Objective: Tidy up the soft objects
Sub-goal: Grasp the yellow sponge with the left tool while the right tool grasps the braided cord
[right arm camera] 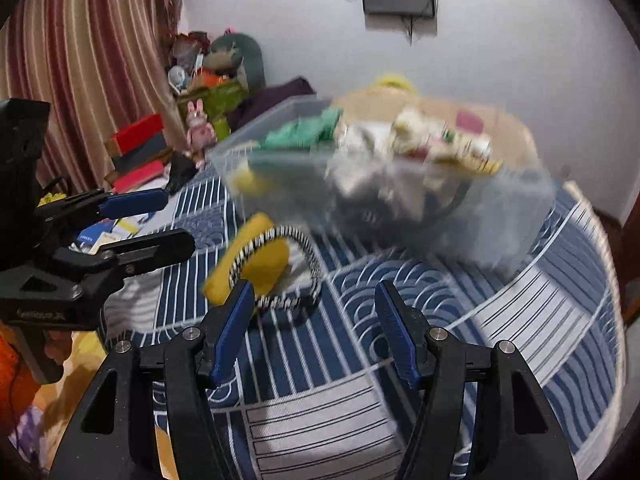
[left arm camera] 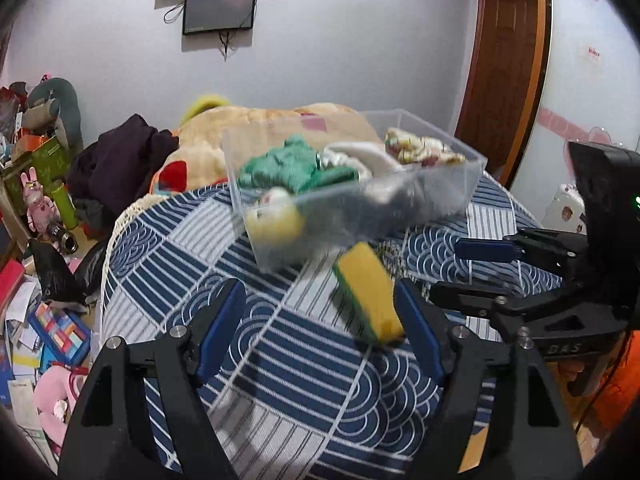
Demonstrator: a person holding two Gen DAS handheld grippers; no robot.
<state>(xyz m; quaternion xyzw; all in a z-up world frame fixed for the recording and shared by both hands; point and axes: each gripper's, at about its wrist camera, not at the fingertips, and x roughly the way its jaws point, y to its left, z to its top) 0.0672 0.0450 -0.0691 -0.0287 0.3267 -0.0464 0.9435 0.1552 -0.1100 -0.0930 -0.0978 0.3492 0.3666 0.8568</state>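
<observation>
A clear plastic bin stands on the blue patterned cushion and holds a green cloth, white and floral soft items and a yellow piece. A yellow-green sponge lies in front of the bin, next to my left gripper's right finger. My left gripper is open and empty. In the right wrist view the sponge lies under a black-and-white striped hair band, just ahead of my open right gripper. The bin is blurred there.
The right gripper's body reaches in from the right. The left gripper's body is at the left. A plush-covered bed, dark clothes and floor clutter surround the cushion. A door is behind.
</observation>
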